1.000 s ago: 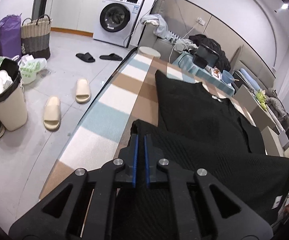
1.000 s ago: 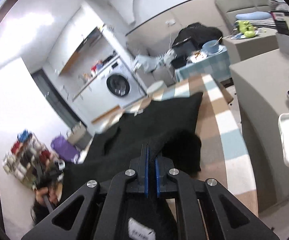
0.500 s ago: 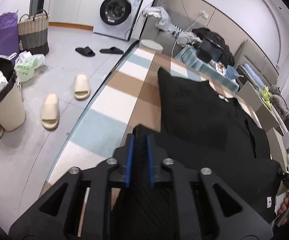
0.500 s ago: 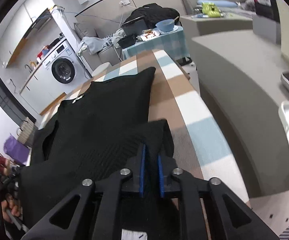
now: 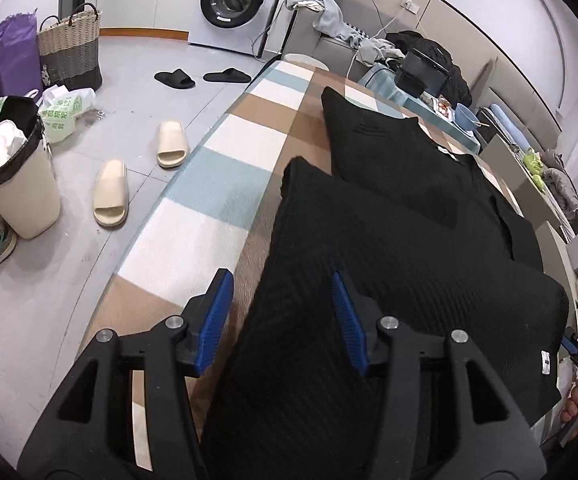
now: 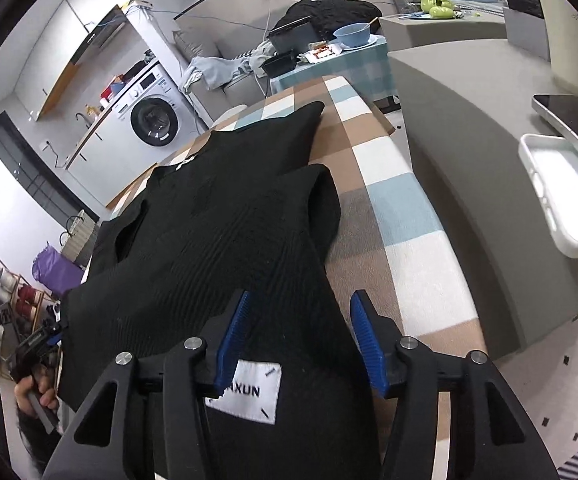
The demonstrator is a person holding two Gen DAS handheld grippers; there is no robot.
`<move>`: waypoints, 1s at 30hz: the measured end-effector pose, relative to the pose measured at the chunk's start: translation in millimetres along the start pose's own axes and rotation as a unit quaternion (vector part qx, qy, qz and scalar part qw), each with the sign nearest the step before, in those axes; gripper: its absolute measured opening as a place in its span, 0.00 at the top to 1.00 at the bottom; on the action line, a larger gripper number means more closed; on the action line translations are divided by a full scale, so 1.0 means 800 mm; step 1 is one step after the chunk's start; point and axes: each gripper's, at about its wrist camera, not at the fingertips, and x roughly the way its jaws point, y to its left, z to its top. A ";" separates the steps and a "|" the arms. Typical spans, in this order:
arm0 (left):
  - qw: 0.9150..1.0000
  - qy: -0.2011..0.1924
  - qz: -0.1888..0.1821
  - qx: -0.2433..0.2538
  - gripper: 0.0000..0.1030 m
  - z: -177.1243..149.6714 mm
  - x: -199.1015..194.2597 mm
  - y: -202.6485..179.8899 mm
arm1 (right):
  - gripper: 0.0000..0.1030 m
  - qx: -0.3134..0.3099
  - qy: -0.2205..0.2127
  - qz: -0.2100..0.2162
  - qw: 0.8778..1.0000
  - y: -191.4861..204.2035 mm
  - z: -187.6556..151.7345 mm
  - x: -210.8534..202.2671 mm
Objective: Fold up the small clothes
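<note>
A black knit garment (image 5: 409, 232) lies on the checked table (image 5: 217, 184), its near part folded over the far part. It also shows in the right wrist view (image 6: 217, 220), with a white label (image 6: 249, 396) by the near edge. My left gripper (image 5: 281, 300) is open, its blue pads either side of the fold's left edge. My right gripper (image 6: 299, 320) is open over the fold's right edge, above the label. Neither holds the cloth.
The table's left edge drops to a floor with beige slippers (image 5: 137, 172), a bin (image 5: 13, 184) and a basket (image 5: 71, 46). To the right stands a grey counter (image 6: 481, 128) with a white tray (image 6: 565, 192). A washing machine (image 5: 237, 0) stands behind.
Both grippers were shut on the garment's corners and carried them forward. Now both have opened and let go, and the folded part rests on the garment.
</note>
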 end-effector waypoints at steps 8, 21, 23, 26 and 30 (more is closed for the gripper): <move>0.999 -0.026 -0.022 0.022 0.94 -0.009 -0.011 -0.013 | 0.51 -0.016 -0.002 0.007 1.000 0.002 -0.003 0.008; 0.993 -0.110 -0.048 0.013 0.96 0.043 -0.061 -0.019 | 0.97 0.004 -0.139 0.069 0.988 0.009 0.033 -0.046; 0.994 -0.105 -0.042 0.006 0.96 0.064 -0.041 -0.022 | 0.97 0.035 -0.143 0.051 0.988 0.007 0.047 -0.032; 0.996 -0.091 -0.023 0.010 0.96 0.085 -0.008 -0.029 | 0.97 0.056 -0.138 0.001 0.989 0.014 0.070 -0.002; 0.999 -0.033 0.004 0.012 0.91 0.094 0.035 -0.032 | 0.89 0.050 -0.076 -0.064 0.994 0.021 0.088 0.041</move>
